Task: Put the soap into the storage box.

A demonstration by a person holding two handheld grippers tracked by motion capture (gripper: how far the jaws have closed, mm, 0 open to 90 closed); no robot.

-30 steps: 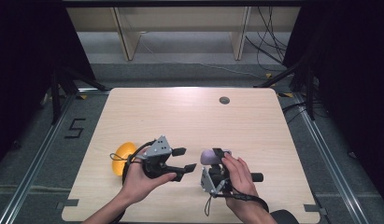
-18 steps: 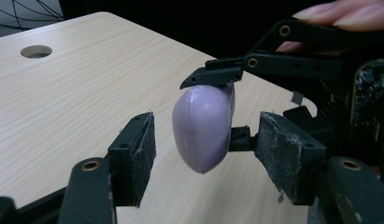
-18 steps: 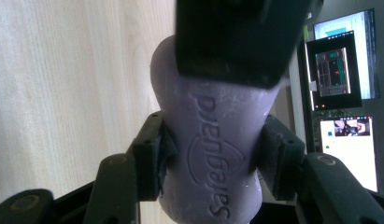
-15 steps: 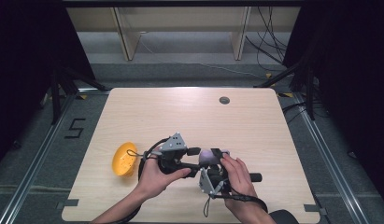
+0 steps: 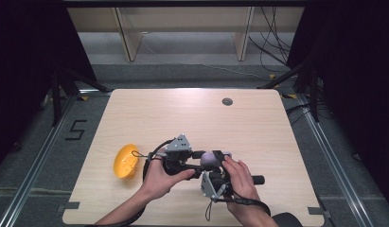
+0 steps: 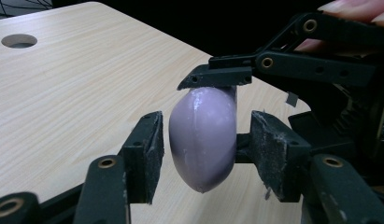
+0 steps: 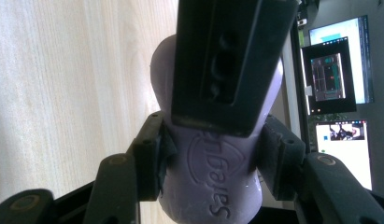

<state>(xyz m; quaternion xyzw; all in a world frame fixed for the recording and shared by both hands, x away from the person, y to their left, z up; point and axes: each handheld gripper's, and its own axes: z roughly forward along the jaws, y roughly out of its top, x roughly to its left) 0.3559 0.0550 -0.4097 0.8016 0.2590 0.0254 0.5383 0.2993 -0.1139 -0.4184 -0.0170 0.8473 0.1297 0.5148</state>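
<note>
Soap bar (image 6: 203,140), purple, clamped in right gripper (image 5: 216,163) above the bench (image 5: 277,142). Left gripper (image 5: 198,163) has shifted right from beside the yellow bowl (image 5: 125,161) to the soap; its jaws have been closing, now flanking the soap, narrow gaps left, not pressing.

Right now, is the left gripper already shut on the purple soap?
Not yet. The left gripper has been closing, but gaps remain between its pads and the purple soap, held by the right gripper.
</note>
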